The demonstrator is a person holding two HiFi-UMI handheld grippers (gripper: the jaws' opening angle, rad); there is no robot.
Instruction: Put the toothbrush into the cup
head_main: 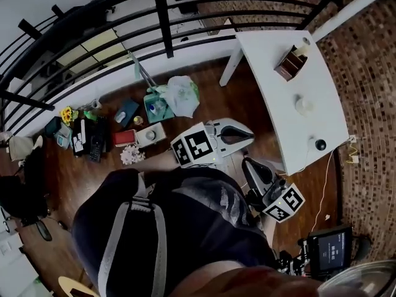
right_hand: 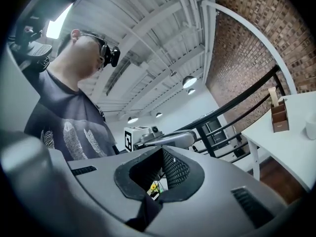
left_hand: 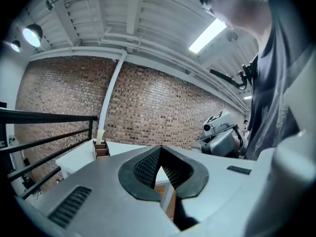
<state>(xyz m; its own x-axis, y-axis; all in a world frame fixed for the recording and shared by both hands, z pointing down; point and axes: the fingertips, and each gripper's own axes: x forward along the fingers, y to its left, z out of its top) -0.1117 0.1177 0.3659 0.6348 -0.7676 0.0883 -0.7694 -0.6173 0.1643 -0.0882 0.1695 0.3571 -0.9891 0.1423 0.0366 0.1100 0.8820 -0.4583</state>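
We judge the task not yet begun; nothing has been reached for. The left claw (head_main: 246, 134) is shut with nothing between its jaws; the right claw (head_main: 250, 164) looks shut too and is likewise empty; both hang level, off the near edge of the desk (head_main: 274, 47) and close to our body.

What we take for the toothbrush (left_hand: 100, 134) is the pale upright thing standing in the wooden holder (head_main: 291, 64) at the far end of the desk; we cannot make it out well. The white cup (head_main: 303, 106) stands near the middle of the desk, apart from the holder; a small black round thing (head_main: 320, 145) sits at the near end.

The next move, as we see it, calls for one claw to open, travel over the desk to the holder and close on the pale handle; lifting it straight up should clear the holder's walls.

The desk top is mostly bare, so there is open room above it; the brick wall (head_main: 371, 73) runs along the desk's far side; the black railing (head_main: 162, 18) and floor clutter lie off the desk's opposite side.
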